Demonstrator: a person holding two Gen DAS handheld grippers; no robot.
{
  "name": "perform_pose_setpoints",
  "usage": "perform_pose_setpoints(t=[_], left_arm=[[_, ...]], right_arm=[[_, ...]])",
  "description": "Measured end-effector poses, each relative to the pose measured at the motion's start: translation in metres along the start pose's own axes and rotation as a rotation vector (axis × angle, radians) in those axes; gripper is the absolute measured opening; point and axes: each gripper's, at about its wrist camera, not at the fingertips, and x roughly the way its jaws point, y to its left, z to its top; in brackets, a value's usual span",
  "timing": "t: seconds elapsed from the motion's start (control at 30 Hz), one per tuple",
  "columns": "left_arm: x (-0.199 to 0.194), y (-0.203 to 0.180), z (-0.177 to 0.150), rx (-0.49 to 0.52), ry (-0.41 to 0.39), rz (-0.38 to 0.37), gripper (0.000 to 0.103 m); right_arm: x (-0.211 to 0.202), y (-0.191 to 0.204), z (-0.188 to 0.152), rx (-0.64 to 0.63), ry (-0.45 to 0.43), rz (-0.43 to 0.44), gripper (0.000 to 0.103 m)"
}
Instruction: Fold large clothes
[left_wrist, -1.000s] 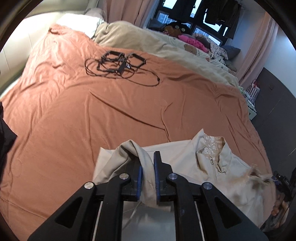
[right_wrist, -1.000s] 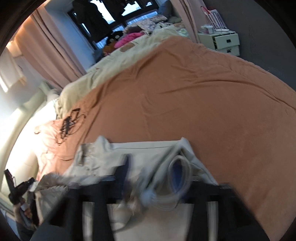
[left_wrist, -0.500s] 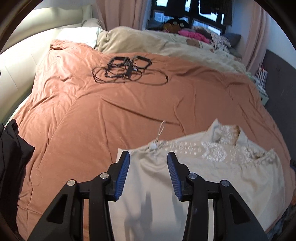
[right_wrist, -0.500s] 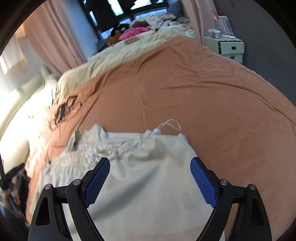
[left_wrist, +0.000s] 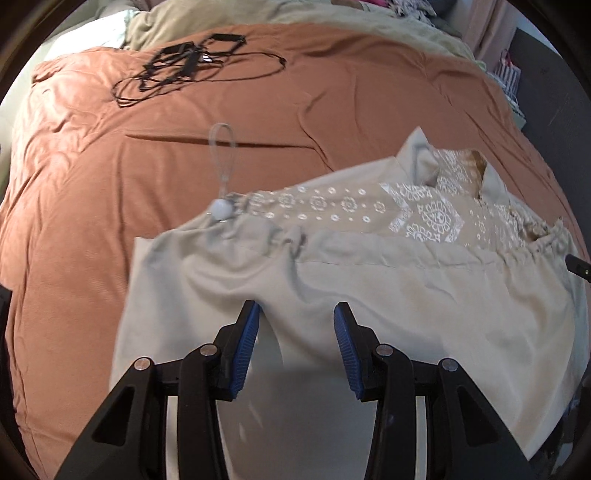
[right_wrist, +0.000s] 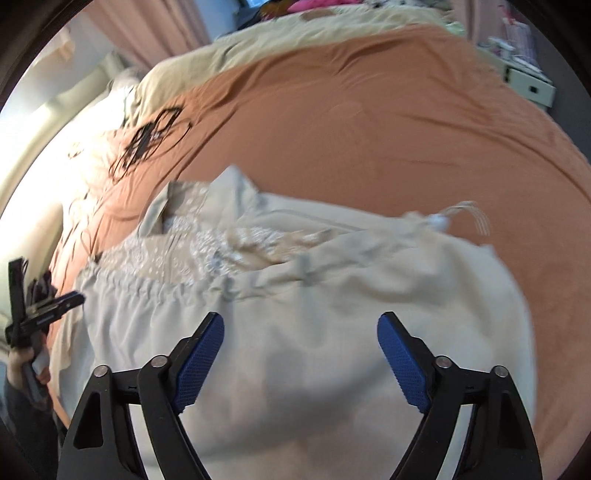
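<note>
A beige jacket (left_wrist: 388, 295) with a white patterned lining lies folded on the orange bedspread (left_wrist: 147, 177). It also shows in the right wrist view (right_wrist: 314, 314). A drawcord with a white toggle (left_wrist: 221, 210) sticks out at its far left corner. My left gripper (left_wrist: 295, 328) is open and empty just above the near part of the jacket. My right gripper (right_wrist: 301, 339) is wide open and empty above the jacket. The left gripper (right_wrist: 40, 310) also shows at the left edge of the right wrist view.
A tangle of black cables (left_wrist: 184, 66) lies at the far side of the bedspread. A beige duvet (left_wrist: 295, 18) is bunched beyond it. A white nightstand (right_wrist: 532, 85) stands to the right of the bed.
Both grippers have let go of the jacket and opened. The jacket has dropped flat onto the bedspread, folded over. Both grippers have come closer over it.
</note>
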Motion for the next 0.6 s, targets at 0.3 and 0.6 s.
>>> perform_pose_setpoints(t=[0.3,0.6], left_arm=[[0.026,-0.014,0.007,0.052,-0.007,0.04,0.021],[0.01,-0.03,0.005,0.111,-0.095,0.09,0.004]], right_arm=[[0.04,0.046,0.003,-0.092,0.082,0.02,0.068],[0.065,0.07,-0.004,-0.19,0.163,-0.028,0.015]])
